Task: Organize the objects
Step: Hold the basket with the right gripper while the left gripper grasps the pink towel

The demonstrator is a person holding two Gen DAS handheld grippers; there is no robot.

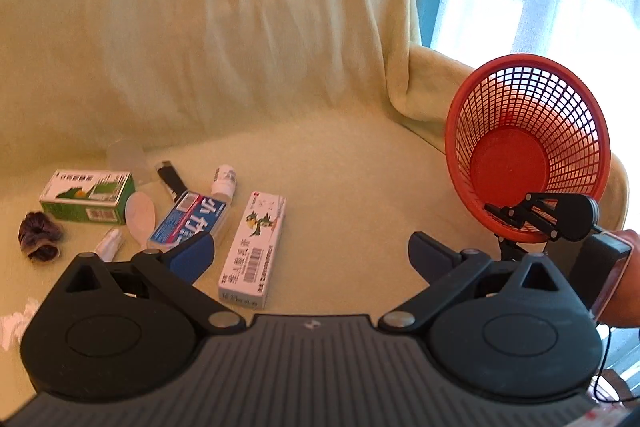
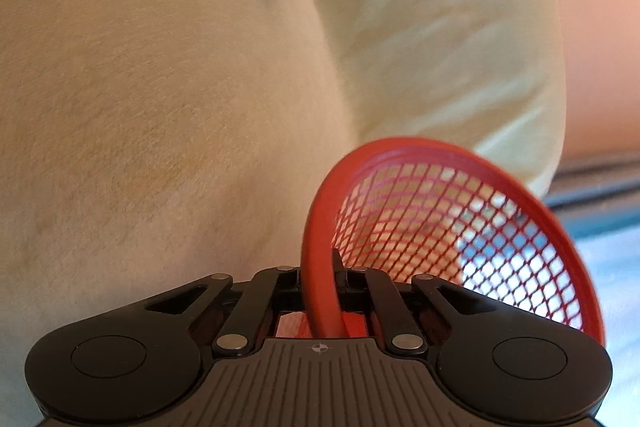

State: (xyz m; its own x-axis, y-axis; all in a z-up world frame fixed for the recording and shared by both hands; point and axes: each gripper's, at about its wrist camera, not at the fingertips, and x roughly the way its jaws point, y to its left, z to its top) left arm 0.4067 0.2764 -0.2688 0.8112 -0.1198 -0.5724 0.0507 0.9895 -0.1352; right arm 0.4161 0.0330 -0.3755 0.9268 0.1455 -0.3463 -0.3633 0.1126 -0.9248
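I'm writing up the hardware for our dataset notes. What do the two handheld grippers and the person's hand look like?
The left gripper has a grey ribbed body, two round black housings, black linkage bars with silver rivets, and dark blue finger pads. A small crosshair mark sits at its front edge. The right gripper has the same black-and-grey build and crosshair. A bare hand shows beside a pink-edged strap; a thin black cable hangs below it.

A sofa draped in a pale yellow-green cover carries everything. On the seat's left: a green box, a dark scrunchie, a clear blue-labelled bottle and a small white bottle. Just right of them lies a long white box.
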